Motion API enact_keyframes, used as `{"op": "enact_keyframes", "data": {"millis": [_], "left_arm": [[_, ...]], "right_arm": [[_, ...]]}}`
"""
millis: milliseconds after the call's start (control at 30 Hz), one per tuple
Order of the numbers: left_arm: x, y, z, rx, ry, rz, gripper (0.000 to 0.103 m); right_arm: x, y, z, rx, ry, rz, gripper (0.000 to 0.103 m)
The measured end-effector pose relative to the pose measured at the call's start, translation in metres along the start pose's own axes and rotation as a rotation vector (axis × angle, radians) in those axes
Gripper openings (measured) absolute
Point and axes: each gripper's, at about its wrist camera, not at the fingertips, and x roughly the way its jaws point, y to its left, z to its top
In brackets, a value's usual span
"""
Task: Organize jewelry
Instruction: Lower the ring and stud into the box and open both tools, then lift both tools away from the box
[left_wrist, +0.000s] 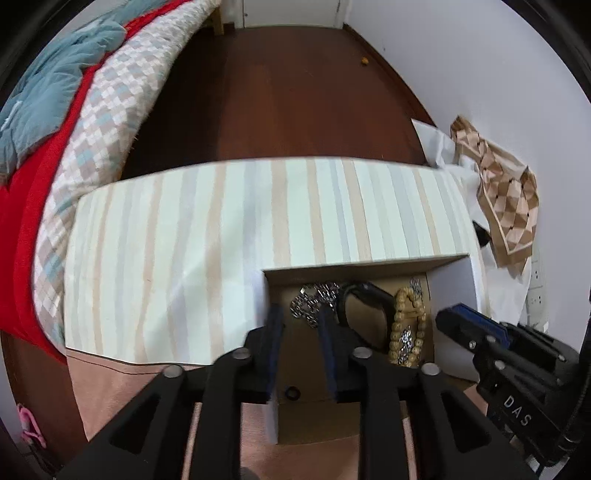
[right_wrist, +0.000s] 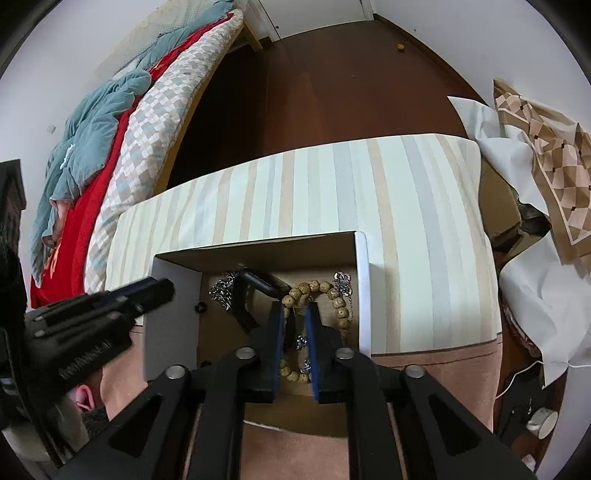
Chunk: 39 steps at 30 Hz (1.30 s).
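The landmark is the open cardboard box (right_wrist: 364, 295), white outside and brown inside, which stands on a bench (right_wrist: 424, 221) covered in pale striped cloth with a pinkish band at its near edge. Beyond the bench lies dark wooden floor (left_wrist: 295, 92), broad and bare up to a white door. Left of the box, across the floor, a bed (right_wrist: 155, 147) carries a checked quilt, a red blanket and a crumpled teal cover. Right of the box, white sheets and a brown diamond-patterned cloth (right_wrist: 546, 166) pile against the wall.

Inside the box lies the jewelry: a round-beaded tan wooden bracelet (right_wrist: 332, 291), a silver chain (left_wrist: 314, 299) by the far wall, and a black curved strap (left_wrist: 369, 295) between them.

The left tongs (left_wrist: 301, 332) hang over the box's left wall, jaws narrowly apart, nothing between them. The right tongs (right_wrist: 295, 325) hang over the bracelet, jaws narrowly apart; whether the pads touch a bead I cannot tell.
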Motion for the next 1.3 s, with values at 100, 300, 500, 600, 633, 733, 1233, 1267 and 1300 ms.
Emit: {"op": "enact_keyframes", "data": {"millis": [100,300,500,600,633,733,1233,1267,1300], "left_arm": [[-0.018,0.011,-0.001,-0.022,-0.054,0.02,0.051],[-0.044,0.03,-0.022,-0.07,-0.127,0.082,0.08],[-0.043,0.028,-0.053,-0.063,-0.103,0.167,0.099],[-0.047,0.023,-0.067,-0.055,-0.098,0.185,0.1],[-0.05,0.02,-0.069,-0.053,-0.102,0.186,0.1],[-0.066,0.013,-0.081,-0.053,-0.126,0.178,0.1],[-0.193,-0.014,-0.135,-0.062,-0.315,0.145,0.1],[-0.202,-0.015,-0.138,-0.064,-0.329,0.14,0.1],[-0.213,-0.016,-0.142,-0.064,-0.347,0.133,0.1]], "right_arm": [[-0.012,0.0,-0.002,0.006,-0.024,-0.005,0.033],[-0.043,0.009,-0.011,-0.056,-0.084,-0.153,0.068],[-0.051,0.011,-0.029,-0.089,-0.066,-0.278,0.102],[-0.059,0.011,-0.045,-0.095,-0.063,-0.306,0.102],[-0.063,0.011,-0.05,-0.095,-0.065,-0.308,0.102],[-0.079,0.012,-0.065,-0.097,-0.083,-0.321,0.102],[-0.228,0.042,-0.121,-0.108,-0.293,-0.329,0.103],[-0.235,0.045,-0.124,-0.111,-0.303,-0.33,0.103],[-0.244,0.048,-0.127,-0.115,-0.315,-0.328,0.103]]}}
